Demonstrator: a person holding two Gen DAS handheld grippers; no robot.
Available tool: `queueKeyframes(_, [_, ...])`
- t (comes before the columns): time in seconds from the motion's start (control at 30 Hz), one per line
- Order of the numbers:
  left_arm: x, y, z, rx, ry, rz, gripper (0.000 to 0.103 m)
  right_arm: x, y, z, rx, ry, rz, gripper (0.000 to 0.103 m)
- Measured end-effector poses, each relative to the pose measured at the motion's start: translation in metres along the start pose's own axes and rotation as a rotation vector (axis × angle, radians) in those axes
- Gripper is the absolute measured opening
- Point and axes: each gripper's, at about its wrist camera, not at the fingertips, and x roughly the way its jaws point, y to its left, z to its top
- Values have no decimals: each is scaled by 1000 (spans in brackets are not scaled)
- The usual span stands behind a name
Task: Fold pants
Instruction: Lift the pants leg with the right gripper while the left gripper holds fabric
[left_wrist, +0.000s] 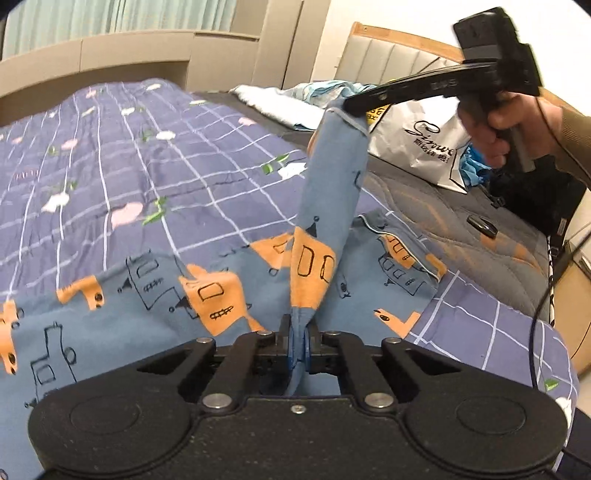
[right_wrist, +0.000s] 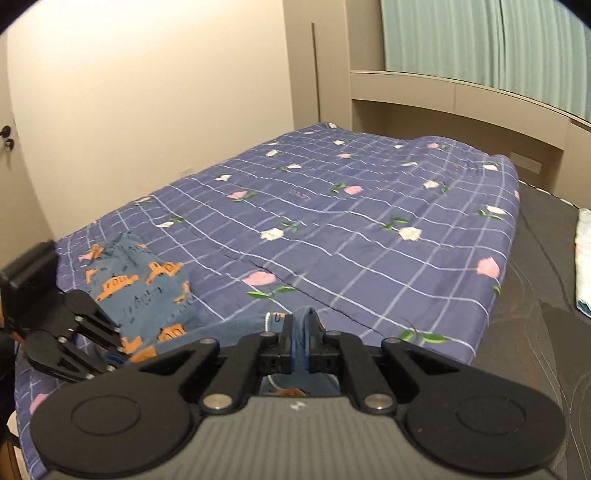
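Note:
Blue pants (left_wrist: 155, 295) with orange car prints lie on the purple checked quilt (left_wrist: 110, 166). My left gripper (left_wrist: 298, 338) is shut on a fold of the pants near the quilt's front. My right gripper (left_wrist: 347, 107) is shut on another part of the pants and holds it raised, so a strip of cloth (left_wrist: 332, 192) hangs stretched between the two. In the right wrist view the right gripper (right_wrist: 300, 345) pinches blue cloth, and the left gripper (right_wrist: 114, 354) sits low at the left beside the pants (right_wrist: 140, 291).
A white shopping bag (left_wrist: 417, 147) and loose cloths (left_wrist: 280, 103) lie on the dark mattress (left_wrist: 461, 236) by the headboard. A dark small object (left_wrist: 482, 225) rests there too. The quilt (right_wrist: 332, 221) spreads wide toward the wall and window shelf.

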Motion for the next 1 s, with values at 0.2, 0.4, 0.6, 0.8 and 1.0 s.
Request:
queueKeyframes(0.2, [-10, -21, -1, 133, -24, 36, 4, -9, 3, 5, -6, -57, 13, 4])
queueKeyframes(0.4, [11, -38, -21, 238, 77, 57, 5, -22, 8, -44, -14, 74, -11, 5])
queueKeyframes(0.6, [10, -43, -31, 261, 97, 59, 9, -25, 19, -128, 81, 200, -2, 5])
queueKeyframes(0.8, [11, -47, -32, 282, 100, 68, 13, -26, 23, -159, 158, 255, -10, 9])
queueKeyframes(1.0, [10, -49, -34, 289, 102, 63, 15, -52, 8, -145, 307, 126, 31, 31])
